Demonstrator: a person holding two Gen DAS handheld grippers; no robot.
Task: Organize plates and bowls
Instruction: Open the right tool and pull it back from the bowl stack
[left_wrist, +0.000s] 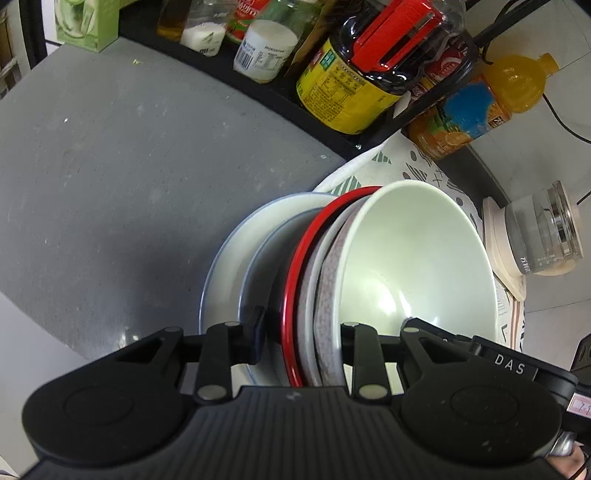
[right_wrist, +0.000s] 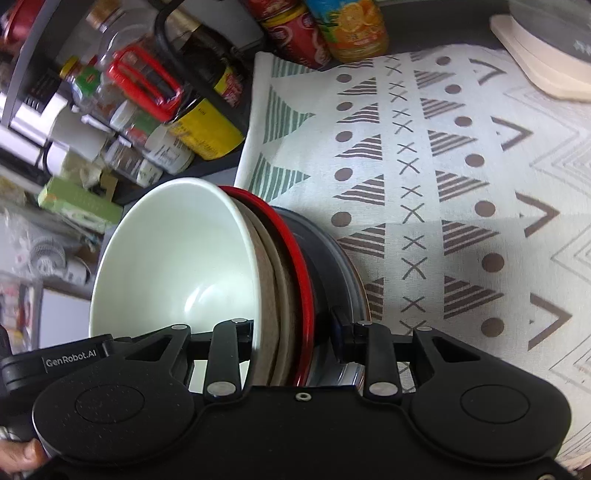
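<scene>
Domestic kitchen. A black rack (left_wrist: 258, 85) holds a soy sauce jug (left_wrist: 354, 92), seasoning jars and a white tub (left_wrist: 264, 51). Just beside the rack: an orange juice bottle (left_wrist: 491, 99), a patterned cloth (right_wrist: 443, 184) on the grey counter (left_wrist: 129, 166), and a glass kettle (left_wrist: 543, 229).

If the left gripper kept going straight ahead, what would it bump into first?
Nothing new: the left gripper already grips the stack of bowls and plates. The stack would travel along and probably meet the patterned cloth first, though depth is unclear.
</scene>
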